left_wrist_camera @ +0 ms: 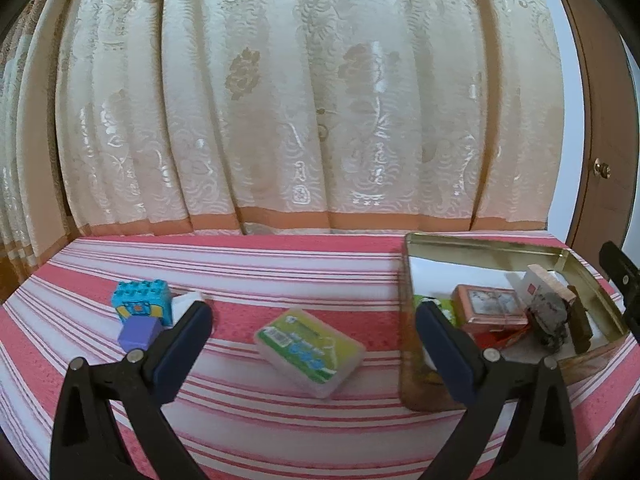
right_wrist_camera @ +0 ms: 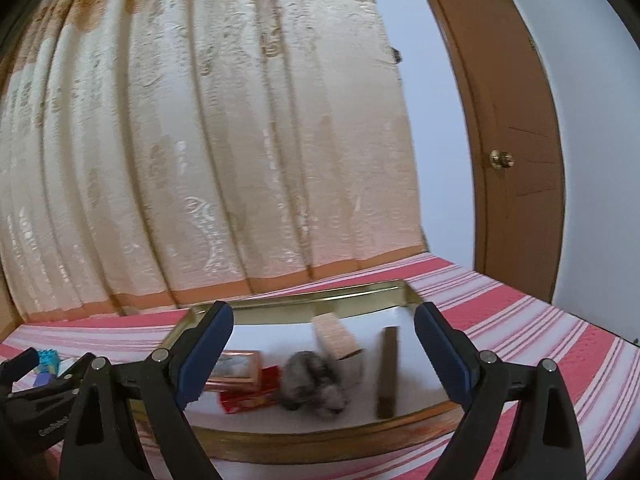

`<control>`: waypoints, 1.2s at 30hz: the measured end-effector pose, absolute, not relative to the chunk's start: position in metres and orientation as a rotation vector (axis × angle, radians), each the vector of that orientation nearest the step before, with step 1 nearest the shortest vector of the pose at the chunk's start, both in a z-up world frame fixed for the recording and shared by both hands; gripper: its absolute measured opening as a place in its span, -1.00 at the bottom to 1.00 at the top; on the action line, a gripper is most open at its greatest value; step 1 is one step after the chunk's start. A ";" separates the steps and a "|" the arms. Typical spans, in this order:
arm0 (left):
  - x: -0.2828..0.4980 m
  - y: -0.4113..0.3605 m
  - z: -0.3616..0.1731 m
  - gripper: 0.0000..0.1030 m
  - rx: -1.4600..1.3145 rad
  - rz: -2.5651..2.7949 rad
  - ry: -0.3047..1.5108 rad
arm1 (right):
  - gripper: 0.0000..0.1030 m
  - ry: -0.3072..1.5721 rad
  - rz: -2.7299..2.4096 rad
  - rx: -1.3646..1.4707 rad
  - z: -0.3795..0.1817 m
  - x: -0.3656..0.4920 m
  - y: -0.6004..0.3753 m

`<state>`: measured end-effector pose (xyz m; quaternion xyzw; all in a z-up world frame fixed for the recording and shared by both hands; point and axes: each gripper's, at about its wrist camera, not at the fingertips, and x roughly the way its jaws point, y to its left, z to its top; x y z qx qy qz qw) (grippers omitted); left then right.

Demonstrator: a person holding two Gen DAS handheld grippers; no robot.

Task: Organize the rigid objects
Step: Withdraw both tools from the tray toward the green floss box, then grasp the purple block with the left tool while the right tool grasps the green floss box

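Both grippers, left gripper (left_wrist_camera: 314, 344) and right gripper (right_wrist_camera: 324, 344), gape wide, holding nothing; green-labelled box (left_wrist_camera: 310, 350) sits just left of gold tin (left_wrist_camera: 408, 320).

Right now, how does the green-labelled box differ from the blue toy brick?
The green-labelled box is flat, translucent white and lies alone mid-cloth; the blue toy brick is studded, chunkier and sits beside a purple block. Both rest on the striped cloth, outside the gold tin.
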<state>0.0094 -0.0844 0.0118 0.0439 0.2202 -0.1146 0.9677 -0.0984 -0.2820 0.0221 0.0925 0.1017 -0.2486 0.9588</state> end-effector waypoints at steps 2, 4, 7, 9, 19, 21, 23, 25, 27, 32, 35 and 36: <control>0.012 -0.077 0.012 0.99 0.091 -0.223 0.445 | 0.82 0.212 -0.488 0.196 0.022 -0.094 -0.275; 0.015 -0.068 0.012 0.99 0.087 -0.212 0.446 | 0.82 0.216 -0.471 0.198 0.021 -0.089 -0.266; 0.022 -0.053 0.011 0.99 0.079 -0.190 0.453 | 0.82 0.221 -0.448 0.191 0.020 -0.082 -0.253; 0.025 -0.046 0.011 0.99 0.077 -0.178 0.456 | 0.82 0.230 -0.432 0.189 0.019 -0.077 -0.245; 0.045 0.000 0.010 0.99 0.060 -0.101 0.499 | 0.82 0.285 -0.335 0.163 0.016 -0.051 -0.208; 0.051 0.010 0.010 0.99 0.046 -0.088 0.518 | 0.82 0.301 -0.304 0.152 0.014 -0.045 -0.200; 0.056 0.020 0.009 0.99 0.036 -0.073 0.532 | 0.82 0.318 -0.276 0.146 0.013 -0.039 -0.192; 0.060 0.029 0.008 0.99 0.031 -0.062 0.542 | 0.82 0.339 -0.246 0.133 0.012 -0.031 -0.184; 0.063 0.036 0.007 0.99 0.033 -0.050 0.547 | 0.82 0.363 -0.215 0.114 0.010 -0.022 -0.175; 0.073 0.059 0.006 0.99 0.024 0.014 0.578 | 0.74 0.453 -0.122 0.052 0.003 0.004 -0.154; 0.078 0.073 0.003 0.99 0.005 0.054 0.610 | 0.60 0.518 -0.057 0.010 -0.003 0.021 -0.141; 0.080 0.077 0.002 0.99 -0.005 0.066 0.623 | 0.57 0.554 -0.029 -0.005 -0.006 0.029 -0.136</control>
